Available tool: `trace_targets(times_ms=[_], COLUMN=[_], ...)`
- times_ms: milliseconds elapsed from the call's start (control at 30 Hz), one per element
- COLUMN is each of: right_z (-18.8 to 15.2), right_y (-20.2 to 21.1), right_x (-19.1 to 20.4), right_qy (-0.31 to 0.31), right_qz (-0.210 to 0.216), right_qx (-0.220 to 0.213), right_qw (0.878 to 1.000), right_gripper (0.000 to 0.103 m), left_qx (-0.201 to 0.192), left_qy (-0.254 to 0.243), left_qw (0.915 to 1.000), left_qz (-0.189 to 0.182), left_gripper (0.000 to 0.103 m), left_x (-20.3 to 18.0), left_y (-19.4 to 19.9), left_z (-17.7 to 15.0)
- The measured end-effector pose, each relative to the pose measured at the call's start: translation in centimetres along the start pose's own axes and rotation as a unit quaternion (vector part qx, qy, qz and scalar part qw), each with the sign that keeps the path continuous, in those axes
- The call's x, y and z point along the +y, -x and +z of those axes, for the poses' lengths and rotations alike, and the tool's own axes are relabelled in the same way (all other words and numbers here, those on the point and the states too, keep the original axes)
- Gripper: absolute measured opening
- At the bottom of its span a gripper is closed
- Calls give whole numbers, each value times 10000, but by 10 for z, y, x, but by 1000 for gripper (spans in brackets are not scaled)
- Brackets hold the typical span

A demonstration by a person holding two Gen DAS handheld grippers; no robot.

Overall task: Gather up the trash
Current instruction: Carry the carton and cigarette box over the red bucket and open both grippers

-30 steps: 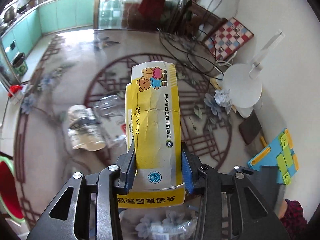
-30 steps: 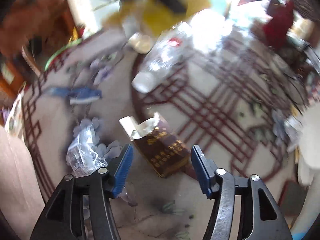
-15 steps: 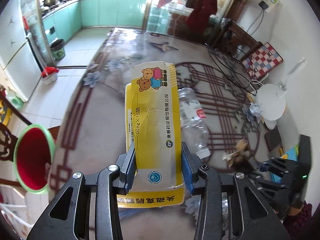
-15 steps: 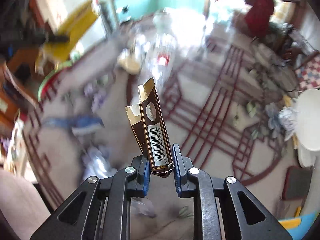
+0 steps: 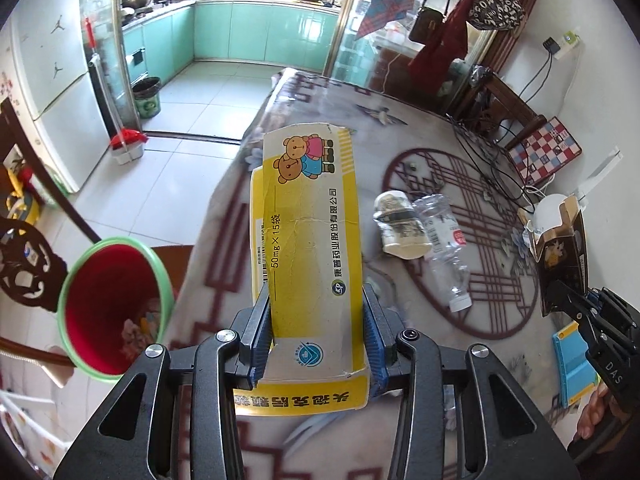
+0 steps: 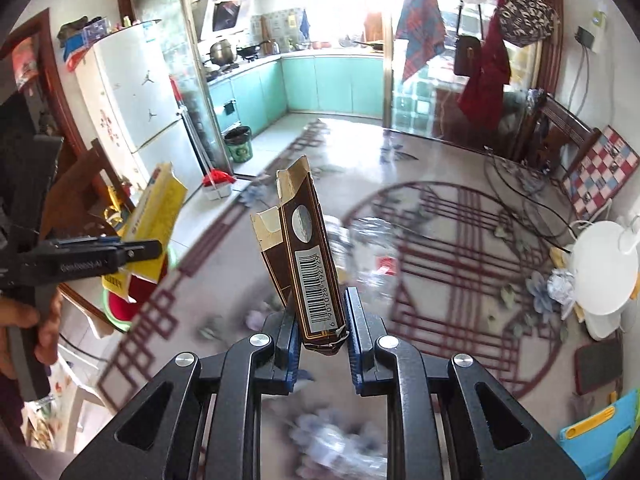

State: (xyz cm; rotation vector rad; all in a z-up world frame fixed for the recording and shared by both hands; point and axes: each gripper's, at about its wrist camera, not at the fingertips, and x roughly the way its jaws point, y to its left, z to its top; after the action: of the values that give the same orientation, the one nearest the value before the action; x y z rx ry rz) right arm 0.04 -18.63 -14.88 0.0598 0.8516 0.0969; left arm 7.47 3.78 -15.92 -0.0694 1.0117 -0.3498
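My left gripper point(image 5: 318, 332) is shut on a yellow medicine box point(image 5: 310, 240) with cartoon bears, held upright above the table edge. A red bin with a green rim point(image 5: 110, 304) stands low on the left, beside the table. My right gripper point(image 6: 320, 320) is shut on a brown cigarette carton point(image 6: 308, 264) with a barcode and a torn top, lifted off the table. The carton point(image 5: 560, 256) shows at the right edge of the left wrist view, the yellow box point(image 6: 156, 220) at the left of the right wrist view. A crushed paper cup point(image 5: 400, 226) and a clear plastic bottle point(image 5: 446, 248) lie on the table.
The patterned table point(image 5: 500, 304) carries black cables point(image 5: 480, 152), a checkered box point(image 5: 544, 150), a white round lamp base point(image 6: 604, 268) and a blue board point(image 5: 572, 360). Crumpled plastic point(image 6: 332, 440) lies near the front edge. A dark wooden chair point(image 5: 24, 264) stands by the bin; kitchen floor lies beyond.
My right gripper closed on the brown carton and lifted it off the table. My left gripper carried the yellow box leftward, bringing the red bin into view.
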Motion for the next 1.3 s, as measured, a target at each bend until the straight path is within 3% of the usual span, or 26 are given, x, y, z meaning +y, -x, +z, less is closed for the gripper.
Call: trace_targets(times_ms=[233,467,800,900,1067,1100,1167,1200,1300], right_z=[14,27,39,41,40,37,21,11,-30], right_y=[-8,-18,-37,-41,-57,-67,-94,-105,-133], right_x=[53,100,152,160,170,169,170,169,161], right_qy=[-418,-400,-133,-123,-10,54,214,252,222], right_qz=[71,129,238,335,253,251,193,119,-61], right_qx=[-315,-428,-327,-285,-69,165,881,1109,1638], right_qw=[9986,9982,9991,9990,9997,9995,9957,9934,9862], right_gripper=[17,17,17,8,7,9,30,51,54], left_qx=[-24,-13,-20,-32,11,22,31,35,76], left_qy=[52,85,226,280,367,384,418,437,499], left_qw=[10000,10000,9997,9996,9993,9992,9991,9990,9987], left_qz=[47,16,4,19,62,63,66,68,60], left_gripper=[39,39,39,39,39,39,39,39,39], left_x=[45,80,118,128,145,148,154,157,163], left_y=[9,11,16,17,16,16,16,16,14], left_z=[2,4,1,1,-1,-1,-3,-3,-3])
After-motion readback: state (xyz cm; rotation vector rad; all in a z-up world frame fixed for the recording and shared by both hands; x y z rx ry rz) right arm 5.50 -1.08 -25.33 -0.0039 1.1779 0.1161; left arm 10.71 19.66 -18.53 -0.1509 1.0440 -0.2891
